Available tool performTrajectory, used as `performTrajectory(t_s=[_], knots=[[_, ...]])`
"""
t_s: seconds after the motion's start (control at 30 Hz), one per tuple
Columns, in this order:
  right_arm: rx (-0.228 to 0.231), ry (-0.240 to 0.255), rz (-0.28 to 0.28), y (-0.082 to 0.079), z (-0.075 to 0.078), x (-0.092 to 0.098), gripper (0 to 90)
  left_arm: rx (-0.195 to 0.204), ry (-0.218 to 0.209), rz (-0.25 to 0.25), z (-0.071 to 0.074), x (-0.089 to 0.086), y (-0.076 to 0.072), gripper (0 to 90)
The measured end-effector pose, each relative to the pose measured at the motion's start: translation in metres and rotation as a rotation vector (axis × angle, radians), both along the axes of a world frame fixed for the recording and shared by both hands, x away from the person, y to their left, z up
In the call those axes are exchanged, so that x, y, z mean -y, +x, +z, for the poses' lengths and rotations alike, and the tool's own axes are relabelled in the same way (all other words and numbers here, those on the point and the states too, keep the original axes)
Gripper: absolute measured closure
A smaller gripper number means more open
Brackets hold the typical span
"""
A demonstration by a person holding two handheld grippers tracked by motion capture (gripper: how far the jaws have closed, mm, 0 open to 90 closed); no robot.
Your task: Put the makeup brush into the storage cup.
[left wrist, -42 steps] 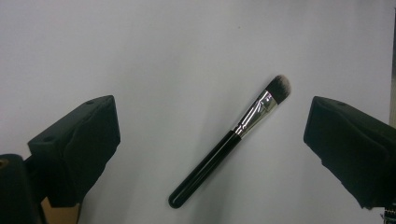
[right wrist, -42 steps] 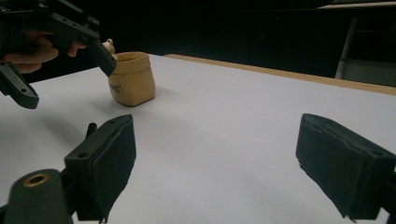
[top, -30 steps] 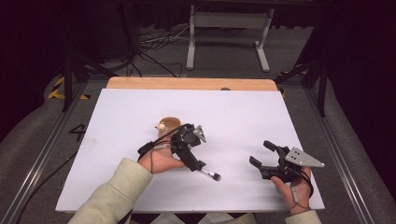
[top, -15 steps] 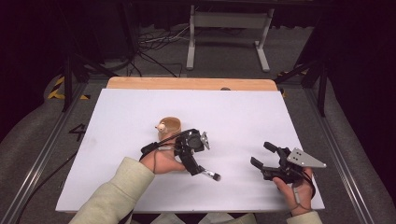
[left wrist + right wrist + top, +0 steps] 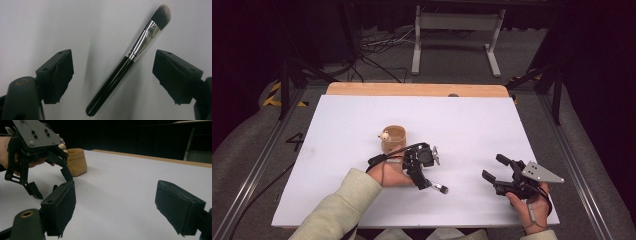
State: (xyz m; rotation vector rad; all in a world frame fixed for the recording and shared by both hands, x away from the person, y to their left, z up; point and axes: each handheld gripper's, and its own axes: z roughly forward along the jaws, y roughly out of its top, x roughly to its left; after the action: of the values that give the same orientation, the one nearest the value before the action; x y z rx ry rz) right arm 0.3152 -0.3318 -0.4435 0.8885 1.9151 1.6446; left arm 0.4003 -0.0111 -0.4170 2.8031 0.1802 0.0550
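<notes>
one white table [image 5: 362,125] carries two loose things: one makeup brush [image 5: 127,61] and one small tan cup [image 5: 393,138]. the brush lies flat on the white surface near the front edge, its black handle running up to a silver ferrule and a dark, pale-tipped bristle head. in the high view the brush [image 5: 433,186] sits just in front of the left gripper [image 5: 424,172], and the cup stands just behind that gripper, left of the table's middle, with a small pale object at its rim that is too small to tell. the left gripper view shows its two jaws spread wide, one on each side of the brush and touching neither end, the brush lying slanted between them. the right gripper [image 5: 494,170] is near the front right of the table, well apart from the brush, held in one hand [image 5: 527,205]; its two jaws stand wide apart with bare table between them. from the right gripper view, the cup [image 5: 76,161] stands behind the left gripper [image 5: 47,188].
</notes>
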Motion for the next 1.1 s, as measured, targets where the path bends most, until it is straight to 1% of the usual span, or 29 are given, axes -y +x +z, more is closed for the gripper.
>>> performTrajectory(t_s=[0.07,0.1,0.17,0.23,0.37,0.43,0.5,0.57,0.77,0.9,1.07,1.1], knots=[[-0.005,0.007,0.001,0.000,0.000,0.000,17.4,-0.006,0.006,0.001,-0.003,0.001,0.000,20.3],[-0.006,0.008,0.002,0.000,0.000,0.000,17.4,-0.005,0.010,-0.014,-0.004,0.001,0.001,21.2],[-0.008,0.009,0.006,0.001,0.000,0.000,17.7,-0.016,0.010,-0.006,-0.006,0.002,0.000,24.1],[-0.007,0.011,0.008,0.001,0.000,-0.001,17.8,-0.025,0.027,-0.019,-0.008,0.003,0.000,28.0],[-0.016,0.025,0.018,0.002,0.000,-0.001,17.9,-0.027,0.044,-0.024,-0.011,0.004,-0.001,32.7],[-0.016,0.026,0.023,0.002,-0.001,-0.002,18.3,-0.027,0.039,-0.019,-0.011,0.004,-0.001,33.8],[-0.015,0.029,0.025,0.003,-0.001,-0.002,18.3,-0.023,0.034,-0.020,-0.011,0.004,-0.001,37.3],[-0.016,0.028,0.026,0.003,-0.001,-0.002,18.4,-0.025,0.039,-0.025,-0.010,0.004,-0.001,39.3],[-0.018,0.032,0.027,0.003,-0.001,-0.002,18.7,-0.027,0.044,-0.035,-0.009,0.005,-0.002,52.3],[-0.022,0.027,0.028,0.003,-0.002,-0.002,19.5,-0.024,0.063,-0.034,-0.007,0.006,-0.003,60.4],[-0.020,0.023,0.030,0.003,-0.002,-0.003,19.7,-0.015,0.074,-0.054,-0.006,0.007,-0.004,74.8],[-0.020,0.024,0.030,0.003,-0.002,-0.003,19.7,-0.010,0.085,-0.050,-0.005,0.007,-0.004,77.4]])
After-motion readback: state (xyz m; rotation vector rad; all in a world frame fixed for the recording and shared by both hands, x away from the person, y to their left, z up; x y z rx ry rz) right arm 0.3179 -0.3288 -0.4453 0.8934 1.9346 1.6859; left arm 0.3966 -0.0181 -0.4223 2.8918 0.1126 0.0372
